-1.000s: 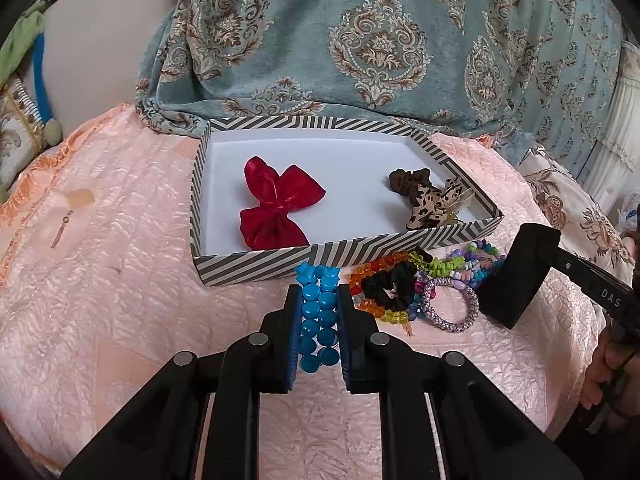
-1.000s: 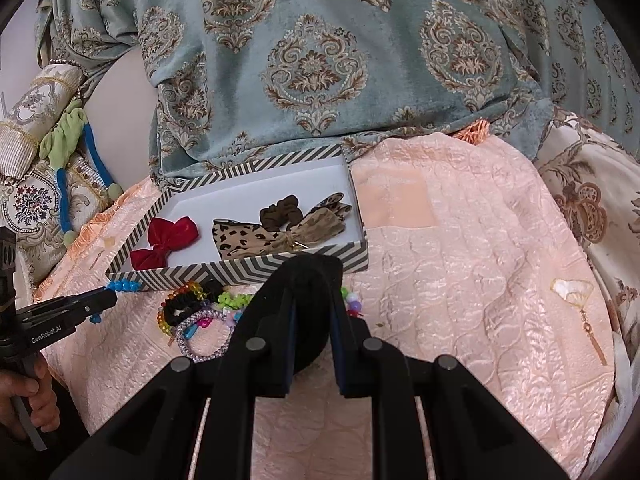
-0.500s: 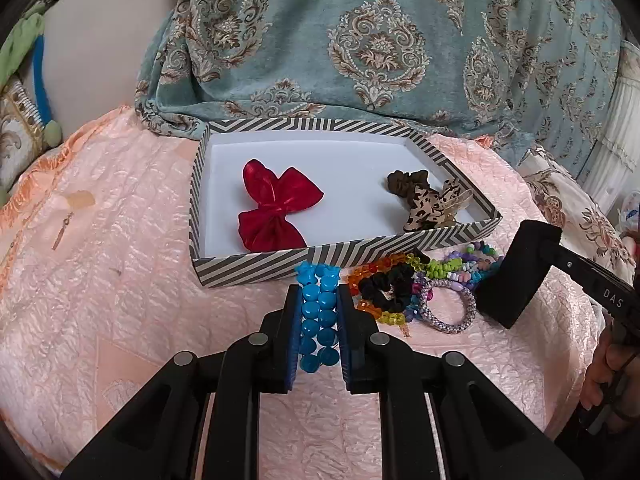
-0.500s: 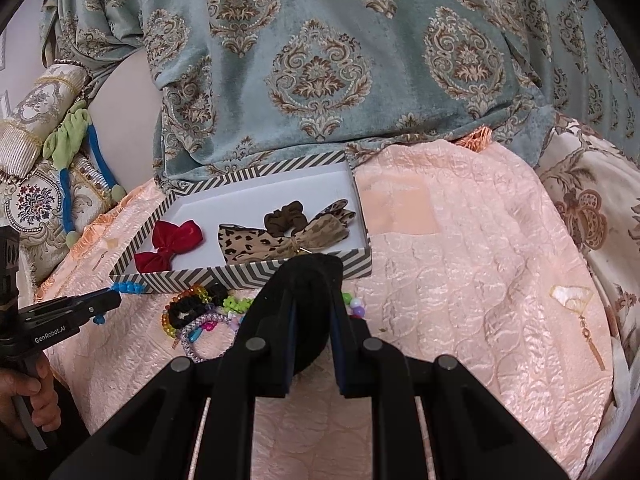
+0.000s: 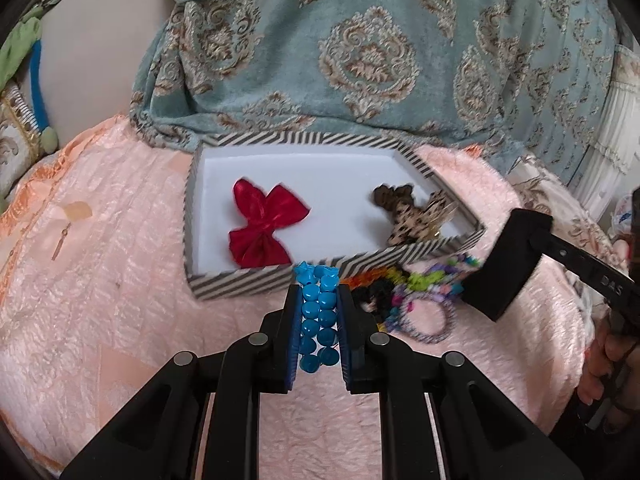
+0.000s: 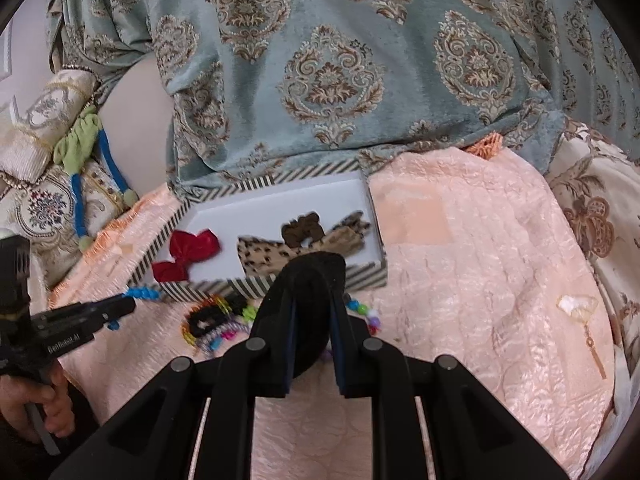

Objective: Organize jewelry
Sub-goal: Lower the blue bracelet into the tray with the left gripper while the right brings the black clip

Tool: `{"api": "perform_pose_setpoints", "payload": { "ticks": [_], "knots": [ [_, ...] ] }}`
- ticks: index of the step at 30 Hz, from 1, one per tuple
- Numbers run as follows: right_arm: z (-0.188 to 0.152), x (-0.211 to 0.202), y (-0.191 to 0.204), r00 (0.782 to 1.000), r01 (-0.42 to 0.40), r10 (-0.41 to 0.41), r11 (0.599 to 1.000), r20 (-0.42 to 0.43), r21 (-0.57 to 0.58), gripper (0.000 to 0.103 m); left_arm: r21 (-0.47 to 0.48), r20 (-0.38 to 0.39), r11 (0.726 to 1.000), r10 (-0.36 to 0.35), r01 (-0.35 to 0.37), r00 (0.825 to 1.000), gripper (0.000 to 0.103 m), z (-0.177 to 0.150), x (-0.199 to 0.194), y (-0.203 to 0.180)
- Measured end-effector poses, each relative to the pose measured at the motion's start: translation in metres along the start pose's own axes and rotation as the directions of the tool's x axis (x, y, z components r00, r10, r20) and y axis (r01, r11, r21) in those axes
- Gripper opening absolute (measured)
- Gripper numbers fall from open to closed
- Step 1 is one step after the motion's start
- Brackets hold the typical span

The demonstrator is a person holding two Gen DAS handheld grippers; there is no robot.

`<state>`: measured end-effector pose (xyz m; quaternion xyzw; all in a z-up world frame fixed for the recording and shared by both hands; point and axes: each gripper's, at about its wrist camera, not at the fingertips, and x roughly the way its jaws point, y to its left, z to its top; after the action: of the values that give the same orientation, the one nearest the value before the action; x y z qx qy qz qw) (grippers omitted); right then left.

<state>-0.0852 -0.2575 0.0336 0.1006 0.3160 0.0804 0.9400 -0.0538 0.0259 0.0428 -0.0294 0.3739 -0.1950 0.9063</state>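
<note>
Left gripper (image 5: 320, 312) clamped on blue bead bracelet (image 5: 319, 318), just short of striped box (image 5: 240, 282) near wall. Right gripper (image 6: 312, 312) closed on a black pad-like obj., ID unclear, beside bracelet pile (image 6: 212, 322). Step: carry-to-box. Next, prob.: lift over wall, release near red bow (image 5: 266, 226).
</note>
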Motion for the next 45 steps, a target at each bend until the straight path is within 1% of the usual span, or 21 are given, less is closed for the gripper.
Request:
{"api": "perform_pose_setpoints", "payload": {
  "ticks": [2,4,7,10,12,16,21,23,25,27,29,31,33,35,36,38,41,43,45],
  "knots": [
    [0.012,0.0,0.004,1.0,-0.003,0.003,1.0,0.005,-0.013,0.016,0.003,0.007,1.0,-0.022,0.022,1.0,0.0,0.009,-0.002,-0.004],
    [0.024,0.0,0.006,0.999,-0.03,0.03,0.999,0.016,-0.011,0.016,0.009,0.016,1.0,-0.028,0.027,0.999,0.0,0.019,-0.002,-0.008],
    [0.049,0.008,0.016,0.998,-0.053,0.055,0.997,0.032,-0.051,0.016,0.033,0.033,0.999,-0.032,0.031,0.999,0.0,0.045,0.003,-0.013],
    [0.077,0.026,0.027,0.997,-0.057,0.062,0.993,0.043,-0.099,0.015,0.056,0.04,0.998,-0.04,0.037,0.998,0.0,0.071,0.018,-0.015],
    [0.09,0.042,0.032,0.998,-0.05,0.054,0.992,0.035,-0.114,0.016,0.071,0.027,0.997,-0.032,0.03,0.999,0.0,0.088,0.04,-0.016],
    [0.108,0.09,0.029,1.0,-0.026,0.025,0.994,-0.01,-0.107,0.015,0.036,-0.01,0.999,-0.009,0.009,1.0,0.0,0.11,0.087,-0.006],
    [0.119,0.146,0.016,0.997,-0.033,0.031,0.999,-0.066,-0.033,0.015,0.003,-0.007,0.999,0.035,-0.035,0.999,0.0,0.135,0.125,0.016],
    [0.122,0.17,0.012,0.995,-0.007,0.005,1.0,-0.103,-0.019,0.016,-0.033,-0.031,0.998,0.048,-0.049,0.998,0.0,0.141,0.139,0.03],
    [0.123,0.189,0.006,0.989,0.027,-0.028,1.0,-0.142,-0.006,0.016,-0.082,-0.073,0.994,0.065,-0.071,0.995,0.0,0.143,0.153,0.046],
    [0.124,0.206,-0.001,0.981,0.064,-0.061,0.998,-0.185,0.012,0.016,-0.097,-0.106,0.991,0.083,-0.093,0.991,0.0,0.14,0.165,0.056],
    [0.124,0.219,-0.004,0.973,0.087,-0.083,0.996,-0.216,0.011,0.016,-0.112,-0.128,0.989,0.083,-0.098,0.988,0.0,0.137,0.171,0.063],
    [0.122,0.226,-0.005,0.964,0.115,-0.112,0.993,-0.242,-0.003,0.018,-0.138,-0.154,0.986,0.076,-0.097,0.985,0.0,0.133,0.175,0.068],
    [0.12,0.227,-0.004,0.961,0.132,-0.131,0.991,-0.244,-0.013,0.02,-0.145,-0.161,0.984,0.078,-0.102,0.984,0.0,0.13,0.175,0.07],
    [0.119,0.226,-0.005,0.96,0.137,-0.135,0.991,-0.244,-0.01,0.028,-0.143,-0.16,0.984,0.082,-0.105,0.984,0.004,0.127,0.173,0.072],
    [0.119,0.223,-0.005,0.962,0.135,-0.134,0.991,-0.239,-0.01,0.033,-0.143,-0.158,0.984,0.082,-0.105,0.984,0.006,0.127,0.171,0.071],
    [0.119,0.214,-0.002,0.966,0.138,-0.139,0.99,-0.216,-0.023,0.037,-0.143,-0.157,0.984,0.08,-0.103,0.984,0.016,0.126,0.166,0.071],
    [0.123,0.197,-0.003,0.974,0.145,-0.149,0.989,-0.174,-0.035,0.041,-0.146,-0.169,0.985,0.069,-0.094,0.983,0.018,0.126,0.163,0.072],
    [0.124,0.186,-0.003,0.976,0.153,-0.157,0.987,-0.154,-0.04,0.047,-0.138,-0.171,0.986,0.067,-0.091,0.983,0.018,0.125,0.159,0.07],
    [0.123,0.175,-0.004,0.978,0.151,-0.156,0.987,-0.138,-0.047,0.047,-0.118,-0.161,0.989,0.066,-0.085,0.985,0.018,0.124,0.15,0.064]
  ]
}}
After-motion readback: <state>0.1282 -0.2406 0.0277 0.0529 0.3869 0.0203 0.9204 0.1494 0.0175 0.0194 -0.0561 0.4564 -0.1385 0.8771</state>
